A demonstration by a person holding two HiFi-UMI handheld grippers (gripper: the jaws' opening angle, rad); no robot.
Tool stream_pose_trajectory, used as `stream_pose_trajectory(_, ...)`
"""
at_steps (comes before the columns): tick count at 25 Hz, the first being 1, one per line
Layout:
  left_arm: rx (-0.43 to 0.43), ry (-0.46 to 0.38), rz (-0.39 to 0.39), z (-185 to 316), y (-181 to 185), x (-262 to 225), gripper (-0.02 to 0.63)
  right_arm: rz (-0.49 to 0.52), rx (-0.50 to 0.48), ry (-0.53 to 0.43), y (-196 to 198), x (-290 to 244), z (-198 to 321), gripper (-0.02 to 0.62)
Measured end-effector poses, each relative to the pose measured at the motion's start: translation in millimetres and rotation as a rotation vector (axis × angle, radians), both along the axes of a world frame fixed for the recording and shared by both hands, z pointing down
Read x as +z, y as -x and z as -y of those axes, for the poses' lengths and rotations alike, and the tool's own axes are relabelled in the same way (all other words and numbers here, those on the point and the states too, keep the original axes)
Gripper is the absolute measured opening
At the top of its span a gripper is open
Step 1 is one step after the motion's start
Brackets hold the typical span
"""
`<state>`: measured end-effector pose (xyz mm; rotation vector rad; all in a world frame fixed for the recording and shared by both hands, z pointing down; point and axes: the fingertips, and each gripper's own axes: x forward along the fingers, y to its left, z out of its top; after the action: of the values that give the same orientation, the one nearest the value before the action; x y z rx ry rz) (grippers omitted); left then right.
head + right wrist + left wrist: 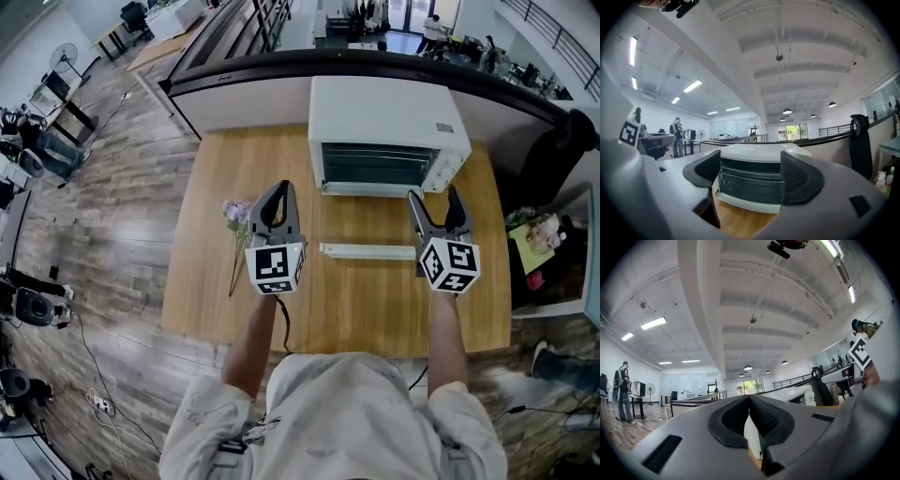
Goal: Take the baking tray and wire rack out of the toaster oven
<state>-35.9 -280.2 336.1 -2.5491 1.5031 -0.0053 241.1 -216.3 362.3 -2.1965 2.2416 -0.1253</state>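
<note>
Closest to the head camera I see the wearer's pale shirt [347, 422], with both forearms reaching from it toward the toaster oven [389, 117], which stands at the far edge of the wooden worktop [216, 291]. My left gripper [278, 190] hangs short of the oven, off its left front corner. Its fingers [766, 420] are clenched tip to tip with nothing between them. My right gripper [433, 197] hangs short of the oven's right front corner, level with the left one. Its fingers [799, 176] are spread wide and grasp nothing, and in the right gripper view they frame the oven's dark mouth. Neither gripper touches the oven. Thin horizontal bars cross that cavity, and I take them for the wire rack [753, 174], which sits inside the oven. I cannot pick the baking tray apart from the rack in any view. A long white bar [366, 251] lies just in front of the oven, between the two grippers, and I cannot tell whether it is the edge of the oven's lowered door. A sprig of purple flowers [236, 217] lies on the worktop, well to the left of the oven's front and just beside the left gripper.
</note>
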Motion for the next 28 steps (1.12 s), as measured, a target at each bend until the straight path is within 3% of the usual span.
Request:
stream_pose_trajectory(7, 0.009, 0.002, -0.010, 34, 11, -2, 0.015, -0.004, -0.004, 0.010, 16, 0, 39, 0.410)
stream_pose_trajectory(18, 0.009, 0.047, -0.009, 50, 18, 22, 0.015, 0.010, -0.009, 0.064, 30, 25, 57, 0.410)
stream_pose_trajectory(28, 0.005, 0.071, 0.000, 58, 26, 36, 0.015, 0.127, -0.043, 0.103, 47, 49, 83, 0.390)
